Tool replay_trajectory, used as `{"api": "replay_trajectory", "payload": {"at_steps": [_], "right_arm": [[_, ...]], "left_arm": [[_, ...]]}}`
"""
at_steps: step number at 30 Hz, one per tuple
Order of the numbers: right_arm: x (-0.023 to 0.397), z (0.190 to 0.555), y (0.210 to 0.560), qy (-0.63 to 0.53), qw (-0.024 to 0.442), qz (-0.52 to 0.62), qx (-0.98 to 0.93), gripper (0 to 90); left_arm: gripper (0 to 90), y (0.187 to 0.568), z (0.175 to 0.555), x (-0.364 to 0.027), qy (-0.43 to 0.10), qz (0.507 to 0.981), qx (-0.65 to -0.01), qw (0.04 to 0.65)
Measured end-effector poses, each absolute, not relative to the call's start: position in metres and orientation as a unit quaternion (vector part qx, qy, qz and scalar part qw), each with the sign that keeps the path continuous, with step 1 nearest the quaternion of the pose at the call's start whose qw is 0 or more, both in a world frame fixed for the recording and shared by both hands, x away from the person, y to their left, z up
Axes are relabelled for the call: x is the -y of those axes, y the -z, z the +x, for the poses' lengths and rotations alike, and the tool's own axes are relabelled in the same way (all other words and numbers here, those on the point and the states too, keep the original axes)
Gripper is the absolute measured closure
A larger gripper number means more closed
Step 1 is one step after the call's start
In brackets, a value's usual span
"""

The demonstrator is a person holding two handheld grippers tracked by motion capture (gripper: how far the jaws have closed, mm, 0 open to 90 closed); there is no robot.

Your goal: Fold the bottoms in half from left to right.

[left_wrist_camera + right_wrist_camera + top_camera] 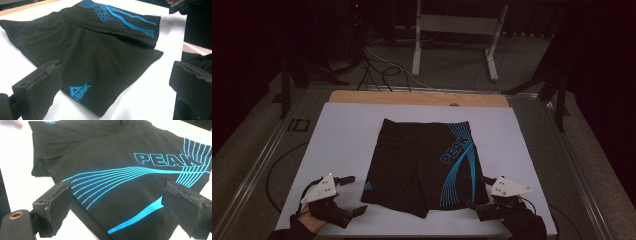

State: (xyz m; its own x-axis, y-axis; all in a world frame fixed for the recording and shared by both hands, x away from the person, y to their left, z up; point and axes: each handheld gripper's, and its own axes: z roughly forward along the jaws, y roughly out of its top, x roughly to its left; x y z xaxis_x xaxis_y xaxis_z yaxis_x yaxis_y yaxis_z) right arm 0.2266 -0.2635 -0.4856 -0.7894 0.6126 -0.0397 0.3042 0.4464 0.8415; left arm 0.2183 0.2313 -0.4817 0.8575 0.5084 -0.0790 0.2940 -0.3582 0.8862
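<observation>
Black shorts (422, 160) with blue stripes and "PEAK" lettering lie flat on the white table cover (342, 135), waistband away from me. My left gripper (354, 194) is at the near left, just beside the left leg hem, jaws wide open and empty. In the left gripper view the small PEAK logo (79, 92) lies between and beyond the open left gripper (117, 66). My right gripper (477, 191) stands open at the right leg's near corner. The right gripper (117, 187) looks along the striped leg (120, 175), and its pads do not press the cloth.
A wooden strip (417, 98) edges the table's far side. Beyond it stand a white metal frame (457, 30), floor cables (382, 70) and dark stand legs (557, 95). White cover lies bare on both sides of the shorts.
</observation>
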Motion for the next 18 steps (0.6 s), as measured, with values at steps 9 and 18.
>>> {"api": "replay_trajectory", "payload": {"at_steps": [9,18], "right_arm": [[0.264,0.224,0.484,-0.443,0.171,0.267,-0.839,9.6],[0.258,0.222,0.478,-0.447,0.162,0.263,-0.839,9.7]], "left_arm": [[0.0,0.481,0.218,-0.227,-0.096,0.825,-0.234,0.505],[0.0,0.474,0.214,-0.217,-0.078,0.838,-0.202,0.501]]}}
